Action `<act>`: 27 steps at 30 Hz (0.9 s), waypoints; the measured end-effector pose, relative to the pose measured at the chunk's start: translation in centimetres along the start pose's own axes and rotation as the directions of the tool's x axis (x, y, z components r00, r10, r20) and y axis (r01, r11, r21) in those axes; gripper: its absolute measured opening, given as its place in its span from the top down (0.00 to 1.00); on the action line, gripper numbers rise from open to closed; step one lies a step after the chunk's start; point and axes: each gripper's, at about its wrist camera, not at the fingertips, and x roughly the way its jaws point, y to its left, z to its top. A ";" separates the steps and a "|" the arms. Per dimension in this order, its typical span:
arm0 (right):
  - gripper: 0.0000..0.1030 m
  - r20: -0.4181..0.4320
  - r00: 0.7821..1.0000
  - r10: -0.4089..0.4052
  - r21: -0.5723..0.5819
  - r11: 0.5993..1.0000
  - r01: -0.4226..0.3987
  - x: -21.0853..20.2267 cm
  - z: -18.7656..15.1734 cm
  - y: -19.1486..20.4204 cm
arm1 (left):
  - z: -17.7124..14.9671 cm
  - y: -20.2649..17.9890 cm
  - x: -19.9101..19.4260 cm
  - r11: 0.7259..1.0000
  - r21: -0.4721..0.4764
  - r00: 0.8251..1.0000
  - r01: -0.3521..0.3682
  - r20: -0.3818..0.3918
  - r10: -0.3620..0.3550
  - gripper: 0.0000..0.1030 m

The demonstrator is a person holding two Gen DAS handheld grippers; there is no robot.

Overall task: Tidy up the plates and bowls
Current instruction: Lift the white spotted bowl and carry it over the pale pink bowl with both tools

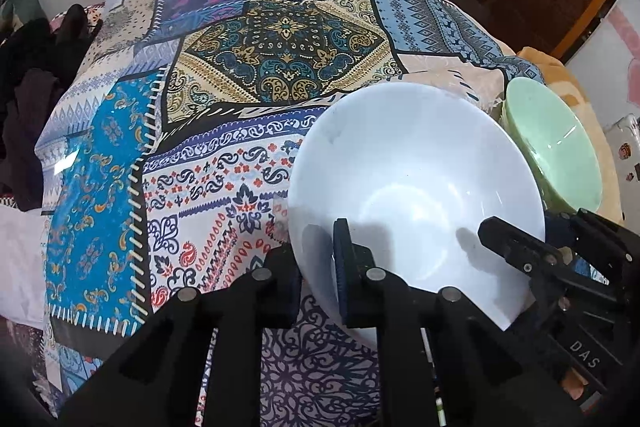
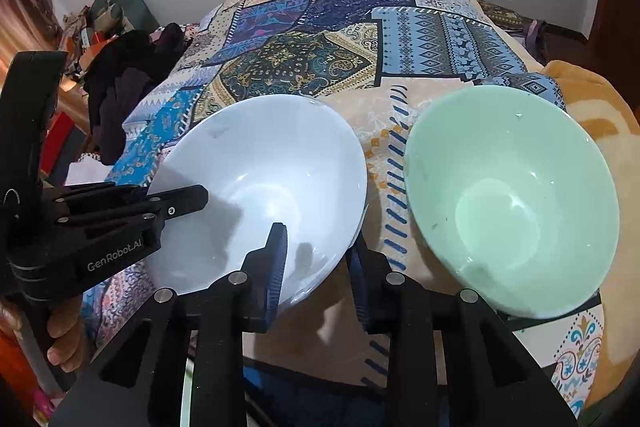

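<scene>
Low in the left wrist view, the left gripper [image 1: 318,267] straddles the near rim of the white bowl [image 1: 416,187], one finger inside, one outside, jaws gaping around it rather than clenched. In the right wrist view the right gripper [image 2: 318,267] likewise brackets the white bowl's [image 2: 260,187] right rim, also spread. The green bowl [image 2: 508,195] sits at right on the patterned cloth [image 2: 320,47], just beside the white one.

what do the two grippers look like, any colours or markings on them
Both are matte black plastic with silver pivot pins and ribbed dark blue finger pads. The left hand-held gripper reads "GenRobot.AI" in white; the right hand-held gripper shows white letters "DAS".
</scene>
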 end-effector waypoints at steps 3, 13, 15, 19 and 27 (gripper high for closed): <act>0.74 0.011 1.000 0.005 0.000 1.000 -0.005 -0.7 -0.1 0.4 | -0.3 -0.1 -0.9 1.000 -0.003 1.000 -0.013 0.015 0.013 0.87; 0.74 0.075 0.997 0.007 -0.039 0.999 -0.004 -4.9 -0.5 2.9 | -2.1 -0.3 -6.1 1.000 -0.009 0.997 -0.004 0.083 0.005 0.87; 0.74 0.090 0.996 0.008 -0.049 0.999 -0.004 -5.9 -0.6 3.5 | -2.4 -0.3 -7.2 1.000 -0.012 0.995 0.000 0.095 0.001 0.87; 0.74 0.118 0.993 0.014 -0.066 0.998 -0.006 -7.8 -1.0 4.5 | -3.5 -0.3 -9.8 1.000 -0.019 0.992 0.006 0.123 -0.003 0.87; 0.74 0.165 0.986 0.036 -0.097 0.995 -0.020 -11.4 -2.5 7.1 | -6.4 0.0 -15.0 1.000 -0.029 0.983 0.007 0.185 -0.002 0.87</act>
